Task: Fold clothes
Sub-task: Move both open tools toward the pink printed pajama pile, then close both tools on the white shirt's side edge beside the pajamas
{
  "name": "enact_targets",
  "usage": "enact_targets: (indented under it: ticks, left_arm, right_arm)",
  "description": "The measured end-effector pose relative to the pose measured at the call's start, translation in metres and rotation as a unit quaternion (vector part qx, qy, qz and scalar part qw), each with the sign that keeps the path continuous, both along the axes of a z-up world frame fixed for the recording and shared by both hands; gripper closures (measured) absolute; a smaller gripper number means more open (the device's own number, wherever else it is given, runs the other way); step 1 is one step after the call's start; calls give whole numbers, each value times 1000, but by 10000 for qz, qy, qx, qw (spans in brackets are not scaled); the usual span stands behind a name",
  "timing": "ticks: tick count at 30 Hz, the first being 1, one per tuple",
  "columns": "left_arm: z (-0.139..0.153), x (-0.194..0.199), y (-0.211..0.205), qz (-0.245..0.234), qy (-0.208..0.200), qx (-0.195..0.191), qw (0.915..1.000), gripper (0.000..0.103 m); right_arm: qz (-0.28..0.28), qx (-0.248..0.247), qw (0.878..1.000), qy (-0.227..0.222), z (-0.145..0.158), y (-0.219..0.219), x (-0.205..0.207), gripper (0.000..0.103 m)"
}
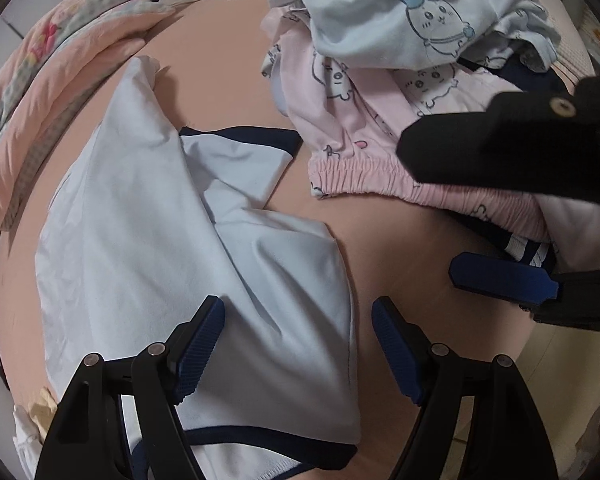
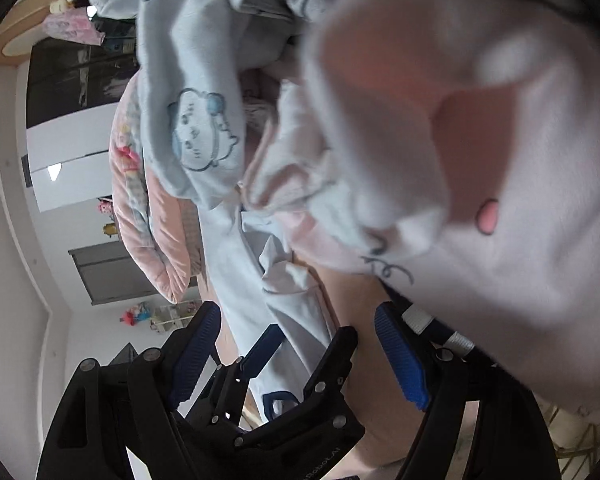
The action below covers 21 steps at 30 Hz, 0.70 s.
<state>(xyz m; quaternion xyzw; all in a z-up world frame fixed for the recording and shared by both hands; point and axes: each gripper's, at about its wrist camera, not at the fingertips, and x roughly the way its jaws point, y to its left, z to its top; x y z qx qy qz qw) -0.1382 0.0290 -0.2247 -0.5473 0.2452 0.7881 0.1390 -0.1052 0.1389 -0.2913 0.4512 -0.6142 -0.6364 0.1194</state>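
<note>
Peach bedsheet [image 1: 228, 80]: wide-open left gripper [image 1: 296, 344] hovers over rumpled white navy-trimmed shirt [image 1: 148, 240]; right gripper [image 2: 298, 344], apparently empty, gapes beside unfolded pile [image 1: 384, 80].

A pale blue garment with navy trim [image 1: 204, 248] is spread rumpled and partly folded on the peach surface, while a pink cartoon-print piece with an elastic waistband [image 1: 380, 136] and a light blue cartoon-print piece [image 1: 400, 12] are heaped beside it.

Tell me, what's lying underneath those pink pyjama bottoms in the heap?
Below the pink pyjama bottoms a dark navy garment with white stripes pokes out at the waistband edge. The rest of it, and anything else beneath, is covered. A pale blue cartoon-print garment lies on top.
</note>
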Motion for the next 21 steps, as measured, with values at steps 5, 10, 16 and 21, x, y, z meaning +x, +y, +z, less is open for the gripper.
enact_targets:
  ticks: [5, 10, 16, 21]
  left_arm:
    - [5, -2, -13, 232, 67, 108, 9997, 72]
    - [12, -12, -45, 938, -262, 847, 9916, 88]
    - [18, -18, -78, 1484, -638, 1751, 9712, 90]
    - [23, -18, -86, 1566, -625, 1893, 9673, 91]
  right_arm:
    - [53, -74, 9999, 51, -1, -5, -7, 24]
    - [96, -408, 9990, 139, -6, -13, -13, 24]
    - [20, -268, 9995, 176, -6, -28, -20, 24]
    - [47, -13, 9998, 201, 6, -39, -24, 24]
